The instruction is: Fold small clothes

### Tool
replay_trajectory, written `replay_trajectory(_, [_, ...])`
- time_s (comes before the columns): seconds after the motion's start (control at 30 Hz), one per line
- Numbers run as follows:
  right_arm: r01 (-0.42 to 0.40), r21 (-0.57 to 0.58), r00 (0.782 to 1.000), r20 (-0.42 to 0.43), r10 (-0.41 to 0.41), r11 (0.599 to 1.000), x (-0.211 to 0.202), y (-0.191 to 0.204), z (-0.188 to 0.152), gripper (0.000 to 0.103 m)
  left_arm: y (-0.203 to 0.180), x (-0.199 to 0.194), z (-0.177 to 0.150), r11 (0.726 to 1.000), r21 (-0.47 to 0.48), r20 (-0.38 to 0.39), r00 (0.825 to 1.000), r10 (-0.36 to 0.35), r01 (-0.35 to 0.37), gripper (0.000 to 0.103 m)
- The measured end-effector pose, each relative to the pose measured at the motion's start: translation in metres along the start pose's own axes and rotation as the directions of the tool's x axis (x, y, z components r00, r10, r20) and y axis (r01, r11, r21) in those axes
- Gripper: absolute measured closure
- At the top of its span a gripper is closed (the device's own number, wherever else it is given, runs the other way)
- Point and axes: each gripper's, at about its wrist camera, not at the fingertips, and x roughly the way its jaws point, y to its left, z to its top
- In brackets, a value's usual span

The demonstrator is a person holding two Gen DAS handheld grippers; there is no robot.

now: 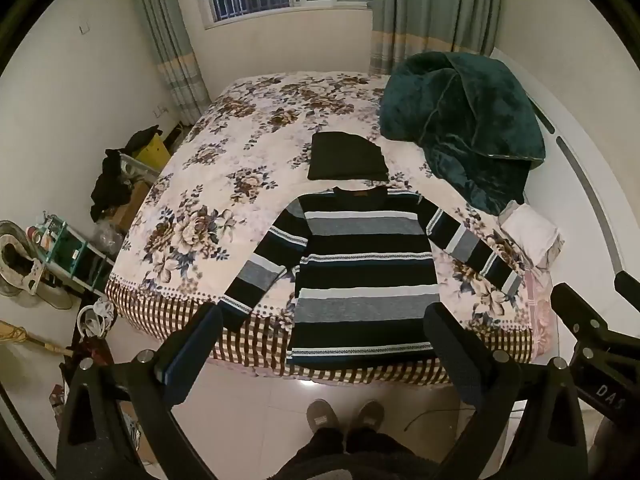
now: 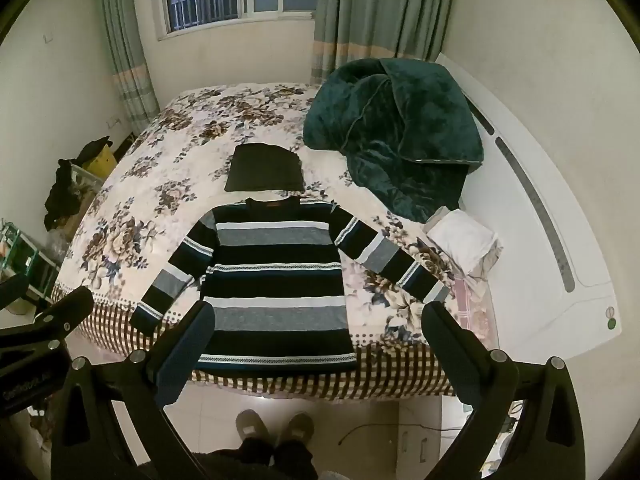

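Both tongs sit right up at the lens: the left gripper (image 1: 320, 344) and the right gripper (image 2: 316, 340) each hang above the floor at the bed's near edge, jaws spread as wide as they go, nothing between the pads, touching nothing. Below them, a person's two slippered feet (image 1: 346, 416) stand on pale tile. On the floral bedspread (image 1: 224, 168) lies the striped sweater (image 1: 360, 276), flat and face up, its long axis running from the hem at the near edge, overhanging the checked border a little, away to the collar, which points toward the window. Both sleeves angle outward and back toward the near edge. Just beyond the collar rests a folded dark garment (image 1: 346, 156), and a heaped green blanket (image 1: 464, 128) fills the far right side. Left view catches the cluttered shelf and a fan (image 1: 18, 264) by the wall; right view instead shows the white headboard (image 2: 532, 216) running along the bed's right side.
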Motion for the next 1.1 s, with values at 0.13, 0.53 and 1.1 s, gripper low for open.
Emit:
replay_trajectory(0.13, [0.010, -0.007, 1.000, 0.009, -0.010, 1.000, -0.001, 0.003, 0.002, 0.000, -0.002, -0.001, 0.000, 1.000, -0.002, 0.001, 1.000, 0.002, -0.002, 0.000])
replay_trajectory(0.53, [0.002, -0.020, 1.000, 0.005, -0.002, 1.000, -0.007, 0.024, 0.015, 0.000, 0.014, -0.004, -0.002, 1.000, -0.013, 0.009, 1.000, -0.009, 0.010, 0.000])
replay_trajectory(1.1, [-0.006, -0.029, 1.000, 0.010, 0.006, 1.000, -0.009, 0.024, 0.014, 0.000, 0.022, -0.007, 0.006, 0.999, -0.031, 0.011, 1.000, -0.014, 0.015, 0.000])
